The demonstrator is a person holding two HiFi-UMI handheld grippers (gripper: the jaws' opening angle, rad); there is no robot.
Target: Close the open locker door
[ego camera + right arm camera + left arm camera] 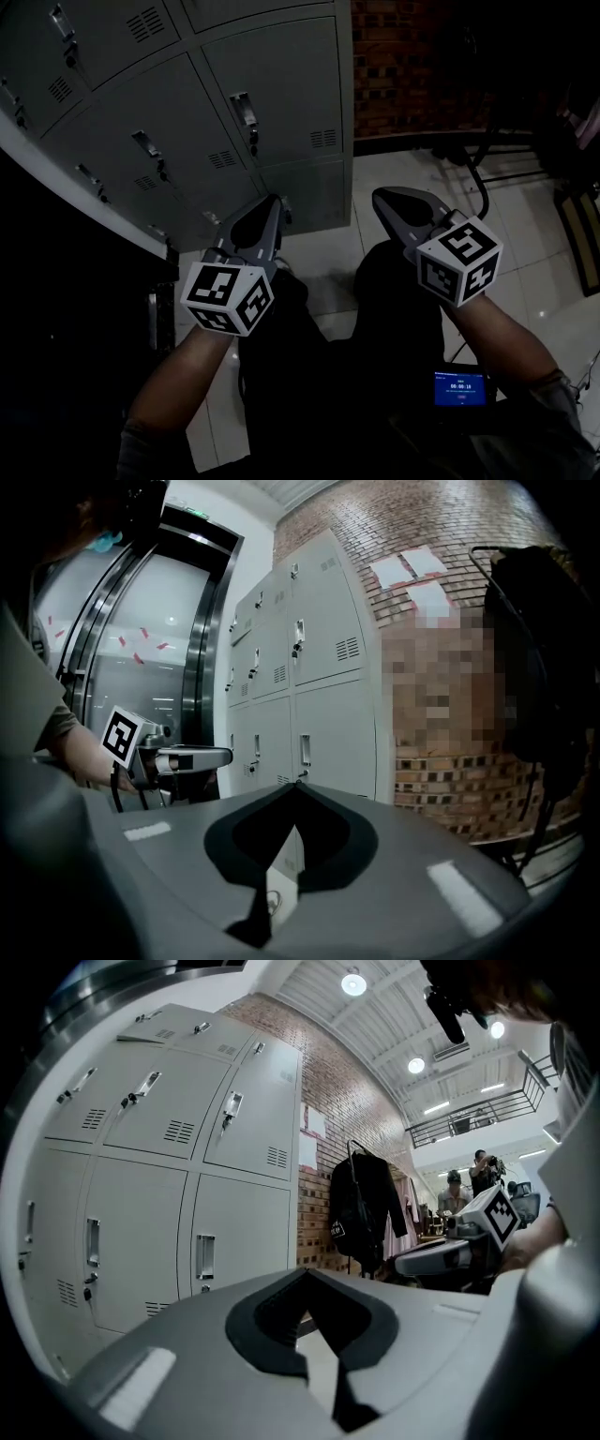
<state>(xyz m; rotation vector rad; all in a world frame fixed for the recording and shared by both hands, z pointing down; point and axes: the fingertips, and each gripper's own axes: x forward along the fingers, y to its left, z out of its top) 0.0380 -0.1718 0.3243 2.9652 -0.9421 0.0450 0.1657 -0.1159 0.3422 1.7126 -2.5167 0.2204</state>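
A bank of grey metal lockers (pixel 272 84) stands ahead and to the left; every door I can see on it lies flush and closed. My left gripper (pixel 272 202) points at the lowest row of lockers, its jaws together and empty. To its right my right gripper (pixel 380 194) hangs over the white floor tiles, jaws together with nothing between them. In the left gripper view the lockers (pixel 234 1232) fill the left side, and the right gripper (pixel 441 1258) shows at the right. The right gripper view has the lockers (pixel 333 724) at centre, with the left gripper (pixel 192 758) at the left.
A brick wall (pixel 403 56) adjoins the lockers on the right. A black jacket (pixel 361 1208) hangs on a rack beside it. People stand in the background (pixel 469 1180). A metal-framed glass door (pixel 187 621) lies left of the lockers. A small lit screen (pixel 459 386) sits near my right forearm.
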